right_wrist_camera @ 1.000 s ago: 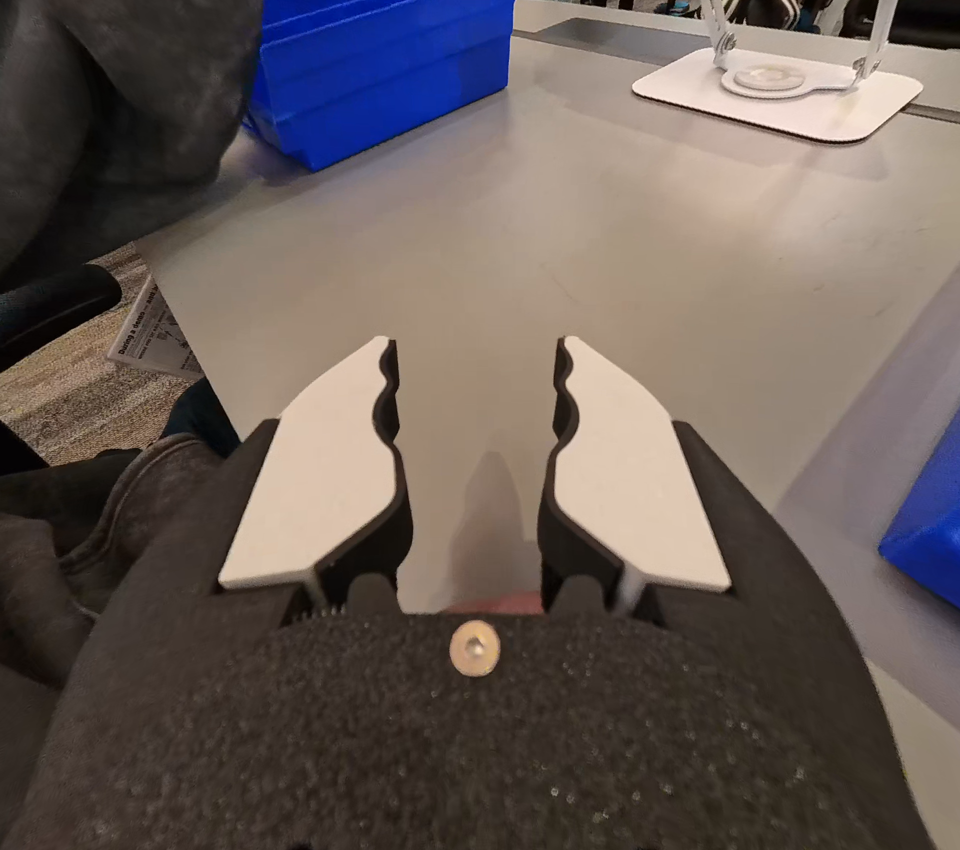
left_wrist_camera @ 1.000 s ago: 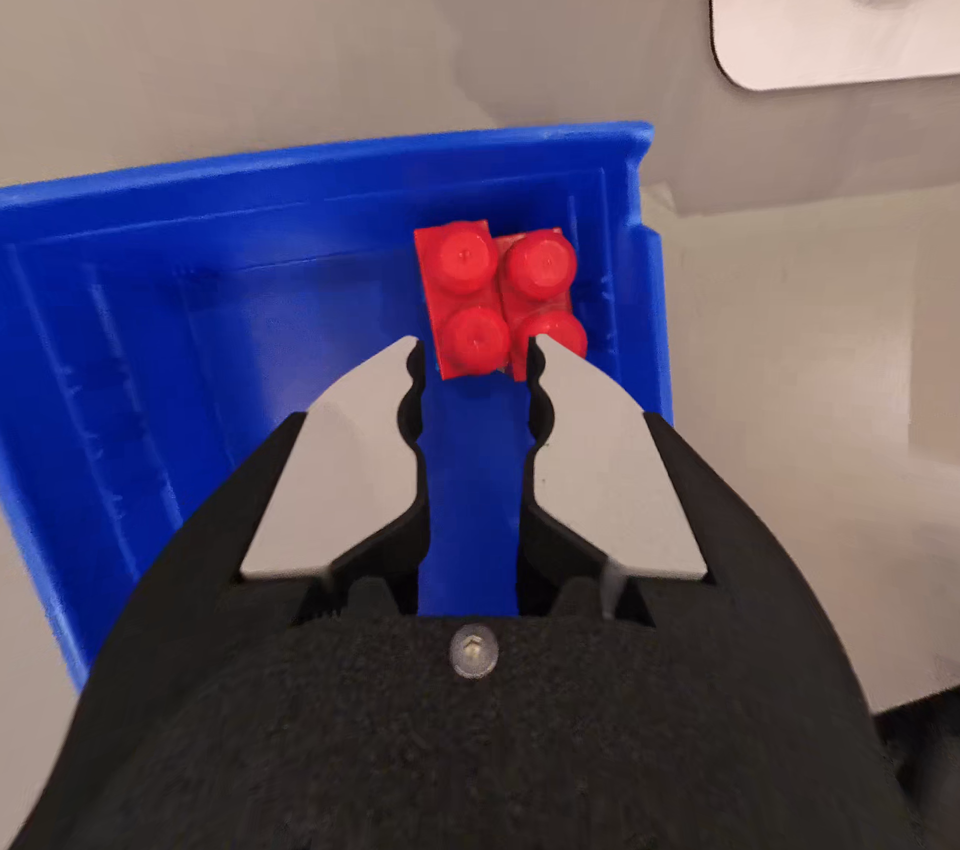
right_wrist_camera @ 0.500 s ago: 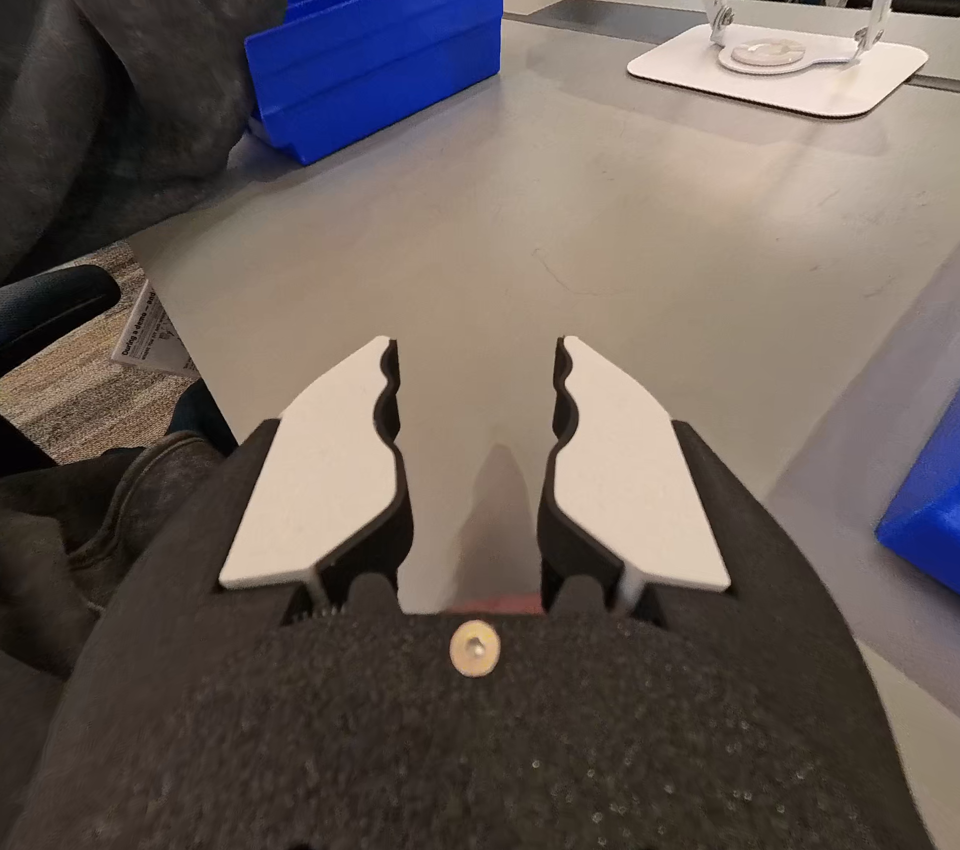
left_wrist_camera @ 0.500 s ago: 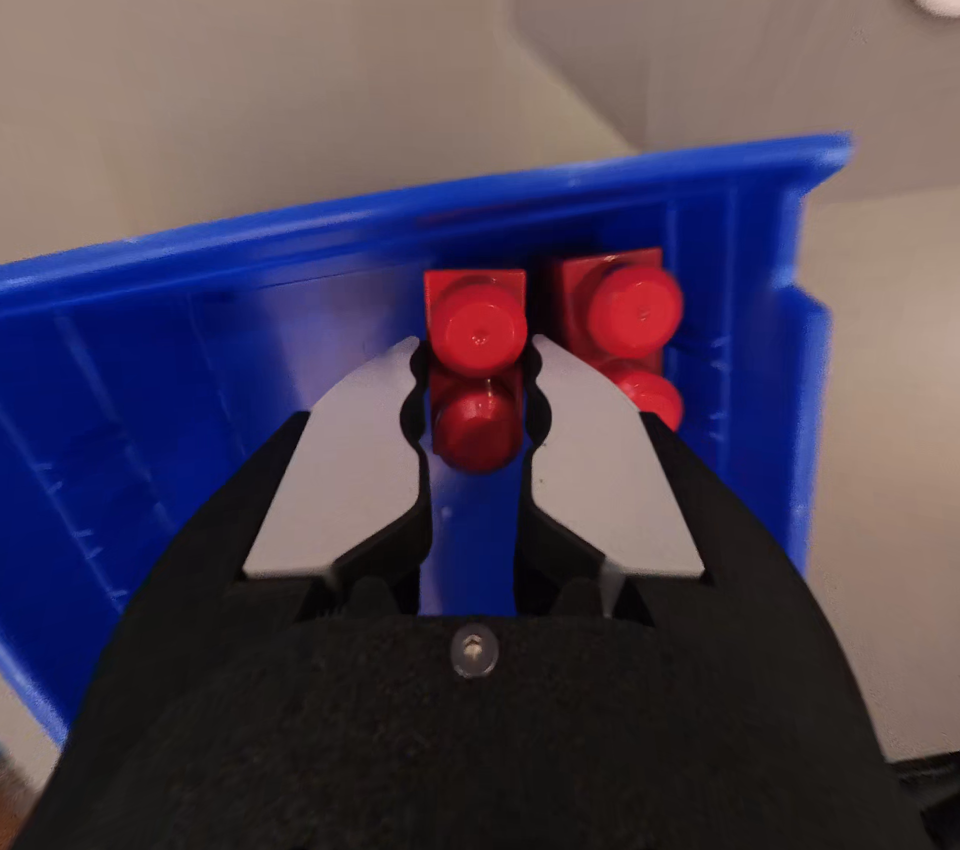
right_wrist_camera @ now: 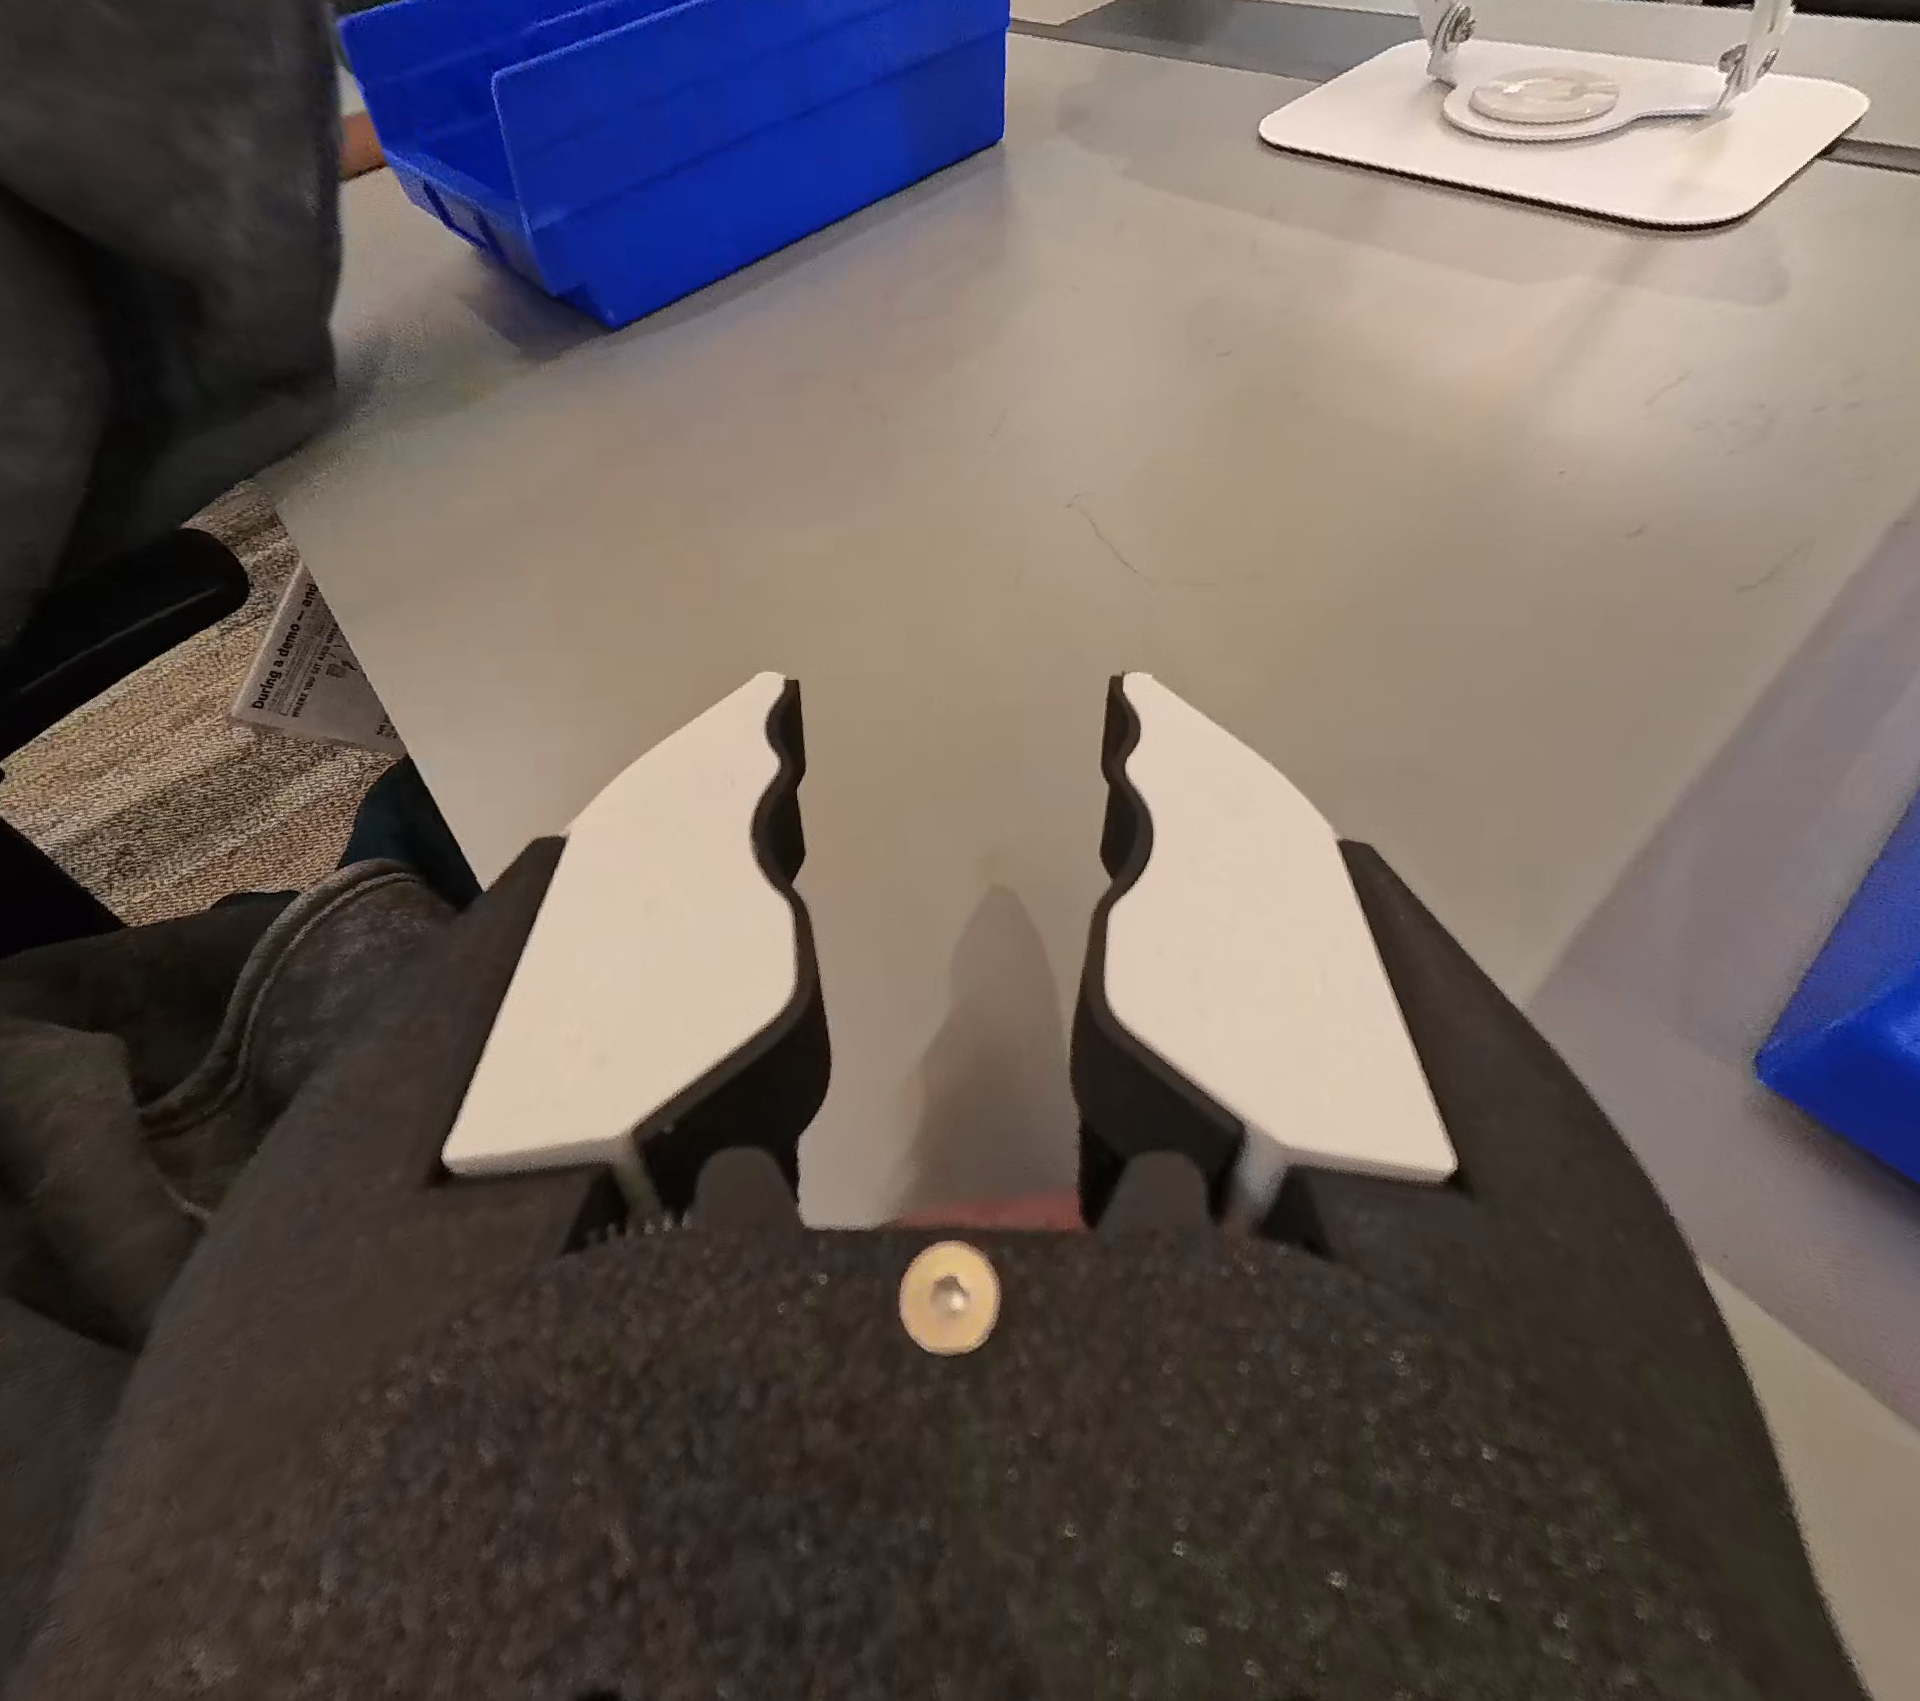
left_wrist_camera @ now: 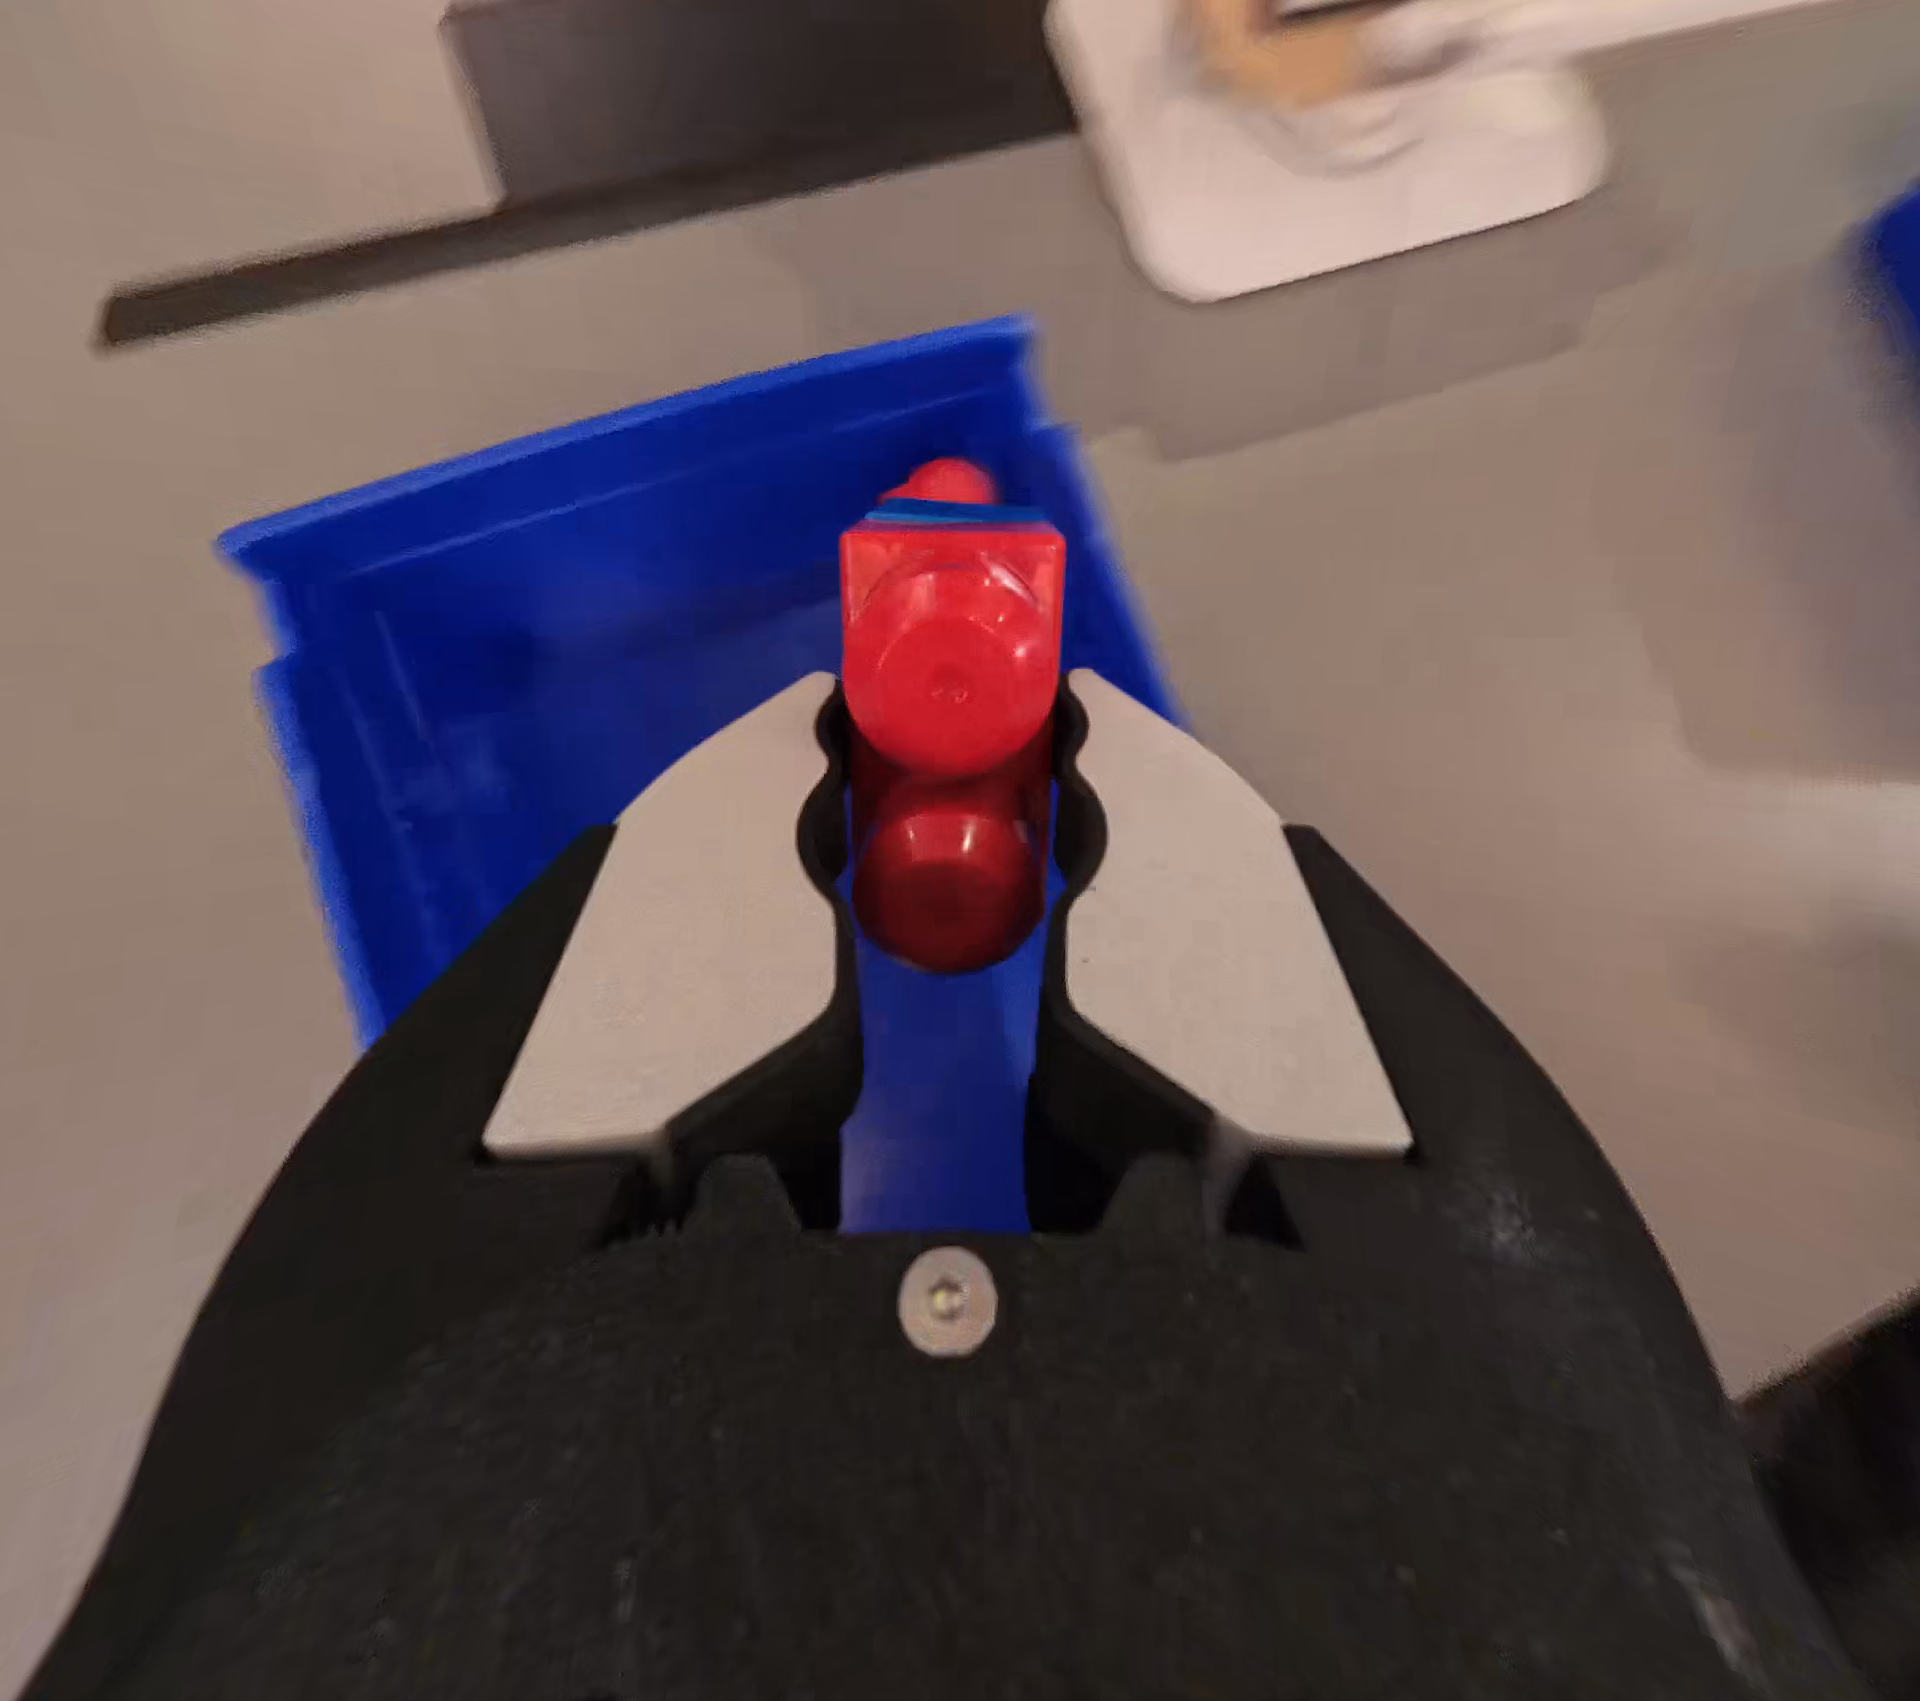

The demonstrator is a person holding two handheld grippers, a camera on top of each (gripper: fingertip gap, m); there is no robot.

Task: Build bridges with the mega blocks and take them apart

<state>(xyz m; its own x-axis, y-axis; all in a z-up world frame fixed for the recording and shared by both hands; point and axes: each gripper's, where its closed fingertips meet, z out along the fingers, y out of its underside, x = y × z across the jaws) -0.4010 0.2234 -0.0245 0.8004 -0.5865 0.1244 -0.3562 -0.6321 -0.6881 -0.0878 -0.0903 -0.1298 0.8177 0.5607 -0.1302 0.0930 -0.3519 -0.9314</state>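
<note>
My left gripper (left_wrist_camera: pixel 948 695) is shut on a red two-stud mega block (left_wrist_camera: pixel 951 685) and holds it above a blue bin (left_wrist_camera: pixel 582 612). A second red block (left_wrist_camera: pixel 943 479) shows just behind it, inside the bin near its right wall. The left wrist view is blurred by motion. My right gripper (right_wrist_camera: pixel 951 701) is open and empty, low over the grey table (right_wrist_camera: pixel 1195 425) near its front edge. The blue bin (right_wrist_camera: pixel 717 82) also shows at the far left of the right wrist view; the left gripper is not seen there.
A white stand base (right_wrist_camera: pixel 1558 124) sits at the back right of the table and also shows in the left wrist view (left_wrist_camera: pixel 1340 155). Another blue bin corner (right_wrist_camera: pixel 1860 1049) is at the right edge. A grey sleeve (right_wrist_camera: pixel 135 197) fills the left side. Some 45 cm of space lies between my two pairs of fingers.
My left gripper closed on the left red block and lifted it up out of the bin, leaving the other block behind. The right gripper stayed open and barely shifted.
</note>
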